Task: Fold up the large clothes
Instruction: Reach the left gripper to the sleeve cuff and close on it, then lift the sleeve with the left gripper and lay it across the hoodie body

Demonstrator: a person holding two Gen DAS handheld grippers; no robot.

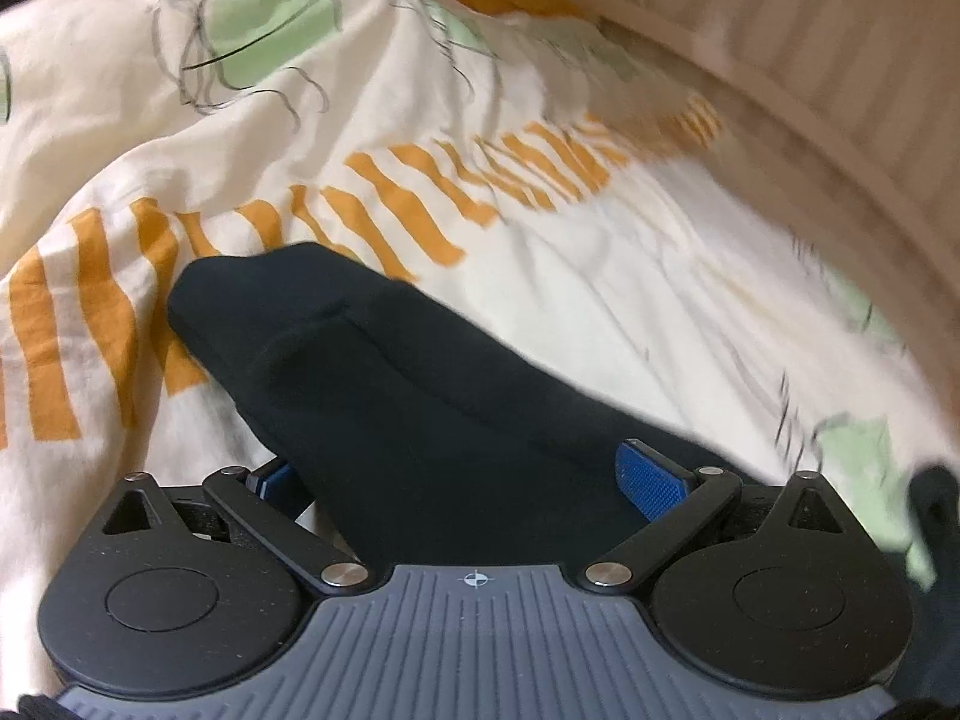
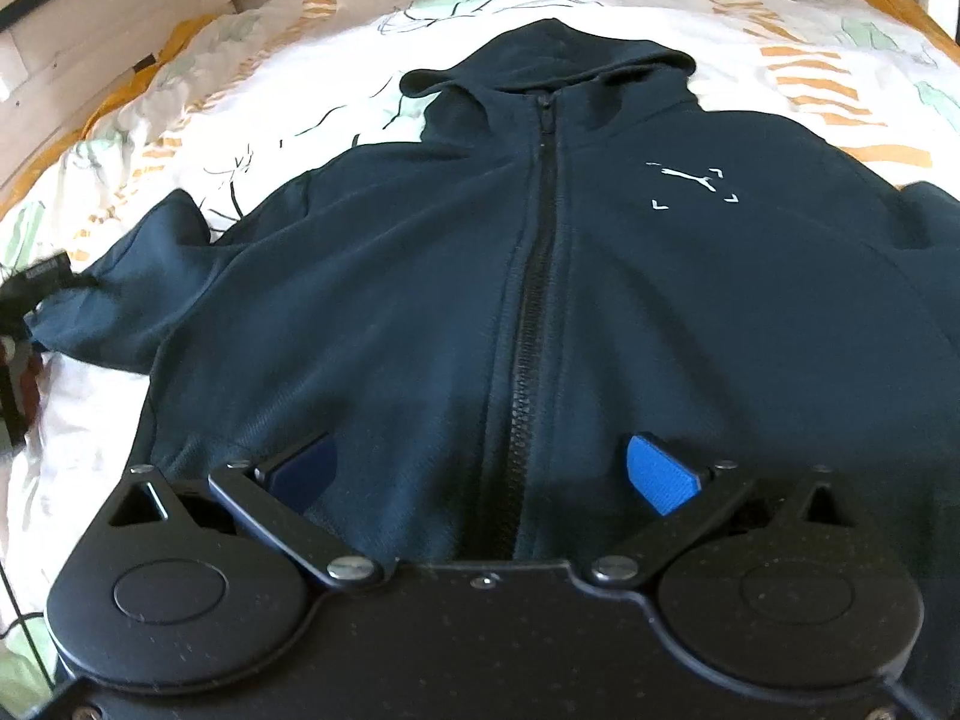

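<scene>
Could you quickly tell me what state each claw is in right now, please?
Left claw: open, with a dark sleeve lying between its fingers, not clamped.
Right claw: open, straddling the hoodie at its zipper.

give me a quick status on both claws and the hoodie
Left claw open, sleeve between its fingers. Right claw open over hoodie hem. Hoodie flat, zipped, unfolded on bedspread.
</scene>
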